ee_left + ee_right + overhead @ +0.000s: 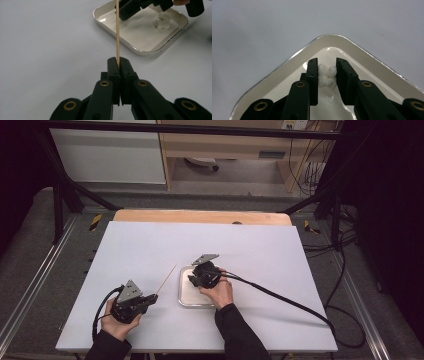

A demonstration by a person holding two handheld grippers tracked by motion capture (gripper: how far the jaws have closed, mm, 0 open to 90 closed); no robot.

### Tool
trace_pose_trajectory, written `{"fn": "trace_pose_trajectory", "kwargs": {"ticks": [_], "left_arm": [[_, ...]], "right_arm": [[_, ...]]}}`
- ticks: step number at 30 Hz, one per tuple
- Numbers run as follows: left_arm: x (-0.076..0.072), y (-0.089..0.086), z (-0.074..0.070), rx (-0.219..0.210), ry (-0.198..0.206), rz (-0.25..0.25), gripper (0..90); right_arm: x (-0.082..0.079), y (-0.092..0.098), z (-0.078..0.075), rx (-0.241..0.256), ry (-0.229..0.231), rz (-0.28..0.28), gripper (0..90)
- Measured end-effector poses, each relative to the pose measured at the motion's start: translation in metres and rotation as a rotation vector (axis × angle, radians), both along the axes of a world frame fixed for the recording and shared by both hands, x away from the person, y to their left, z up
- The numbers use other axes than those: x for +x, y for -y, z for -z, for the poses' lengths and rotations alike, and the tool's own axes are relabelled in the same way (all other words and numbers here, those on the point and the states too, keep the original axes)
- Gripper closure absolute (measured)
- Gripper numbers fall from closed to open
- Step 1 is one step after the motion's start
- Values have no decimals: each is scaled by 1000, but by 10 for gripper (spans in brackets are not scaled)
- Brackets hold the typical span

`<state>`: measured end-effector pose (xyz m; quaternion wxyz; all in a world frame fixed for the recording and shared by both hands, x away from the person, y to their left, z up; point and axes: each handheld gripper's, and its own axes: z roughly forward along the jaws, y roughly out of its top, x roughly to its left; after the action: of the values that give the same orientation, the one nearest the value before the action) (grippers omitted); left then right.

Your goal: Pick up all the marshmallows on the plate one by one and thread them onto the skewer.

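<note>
A white table (150, 250) carries a shallow white tray (287, 67). The right gripper (327, 72) has its jaws closed on a white popcorn piece (326, 76) squeezed between their tips inside the tray. The left gripper (118, 65) clamps a wooden skewer (117, 30) pointing ahead. Lift gently and keep the squeeze light, then line the piece up with the skewer's tip.

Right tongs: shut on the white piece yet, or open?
Shut on it: in the right gripper view the right tongs press both sides of the white piece inside the tray.
</note>
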<state>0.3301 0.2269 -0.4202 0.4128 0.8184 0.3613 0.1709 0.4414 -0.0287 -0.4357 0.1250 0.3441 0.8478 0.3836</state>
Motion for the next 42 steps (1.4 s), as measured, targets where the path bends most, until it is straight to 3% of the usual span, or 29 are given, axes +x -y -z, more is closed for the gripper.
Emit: {"fn": "trace_pose_trajectory", "kwargs": {"ticks": [7, 16, 22, 33, 42], "left_arm": [[-3, 6, -1, -16, 15, 13, 887], [-11, 25, -3, -50, 67, 47, 887], [-11, 35, -2, -75, 79, 54, 887], [-14, 48, -1, -98, 118, 76, 887], [-15, 49, -1, -97, 131, 87, 887]], "right_arm": [[-10, 22, -26, 116, 11, -11, 734], [-30, 61, -59, 278, 43, -27, 735], [-40, 80, -77, 353, 58, -33, 737], [-43, 88, -96, 510, 20, -69, 739], [-36, 73, -100, 562, -28, -106, 738]]}}
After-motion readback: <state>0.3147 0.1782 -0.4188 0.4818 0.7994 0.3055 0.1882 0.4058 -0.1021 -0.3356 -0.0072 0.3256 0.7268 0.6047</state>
